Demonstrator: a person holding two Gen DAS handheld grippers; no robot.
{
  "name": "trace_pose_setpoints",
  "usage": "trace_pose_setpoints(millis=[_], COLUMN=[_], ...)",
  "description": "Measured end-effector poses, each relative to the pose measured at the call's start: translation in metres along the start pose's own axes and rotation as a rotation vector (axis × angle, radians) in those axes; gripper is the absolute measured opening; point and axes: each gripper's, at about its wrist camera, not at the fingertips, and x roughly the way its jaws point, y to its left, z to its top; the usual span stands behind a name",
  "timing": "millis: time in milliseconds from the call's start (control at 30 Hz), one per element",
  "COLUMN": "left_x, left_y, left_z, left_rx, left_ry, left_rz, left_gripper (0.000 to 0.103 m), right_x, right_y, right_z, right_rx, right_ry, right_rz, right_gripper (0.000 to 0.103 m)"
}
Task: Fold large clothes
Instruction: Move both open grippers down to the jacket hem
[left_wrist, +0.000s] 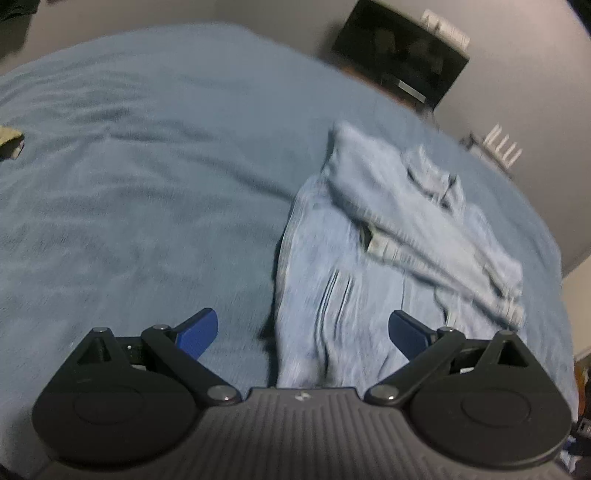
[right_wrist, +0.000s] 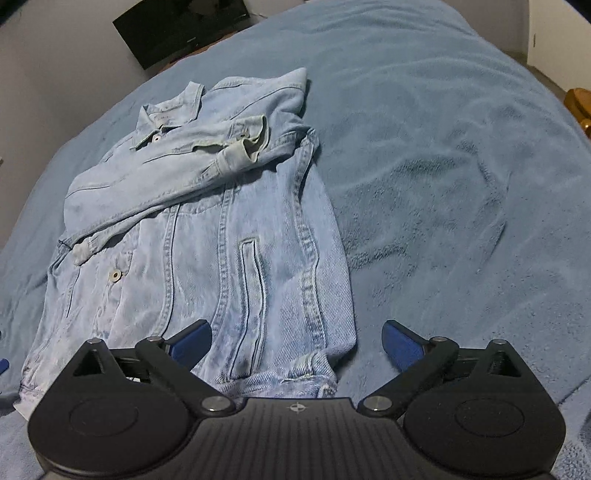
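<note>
A light-blue denim jacket (right_wrist: 207, 229) lies flat on the blue blanket (right_wrist: 461, 184), both sleeves folded across its chest, collar at the far end. In the right wrist view my right gripper (right_wrist: 297, 343) hovers over the jacket's near hem corner, blue pads wide apart and nothing between them. The left wrist view is blurred: the same jacket (left_wrist: 369, 258) lies ahead and to the right. My left gripper (left_wrist: 303, 334) is open above the jacket's near left edge, holding nothing.
The blanket (left_wrist: 129, 184) covers a wide bed. A dark box (left_wrist: 402, 55) stands against the wall past the bed's far edge, also seen as the box (right_wrist: 177, 29). A small olive cloth (left_wrist: 9, 142) lies at far left. Wooden furniture (right_wrist: 580, 103) shows at right.
</note>
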Motion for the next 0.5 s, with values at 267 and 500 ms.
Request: trace_pose_setpoints(millis=[267,500], left_x=[0.007,0.013], left_y=[0.002,-0.007], left_z=[0.001,0.001], left_rx=[0.093,0.228], left_ry=[0.163,0.280], left_rz=[0.040,0.053], left_gripper=[0.099,0.099], right_x=[0.006,0.010], right_y=[0.001,-0.002], right_z=[0.002,0.002], right_rx=[-0.020,-0.012], right_ry=[0.034,0.063], right_rz=[0.010,0.018], right_gripper=[0.100,0.098])
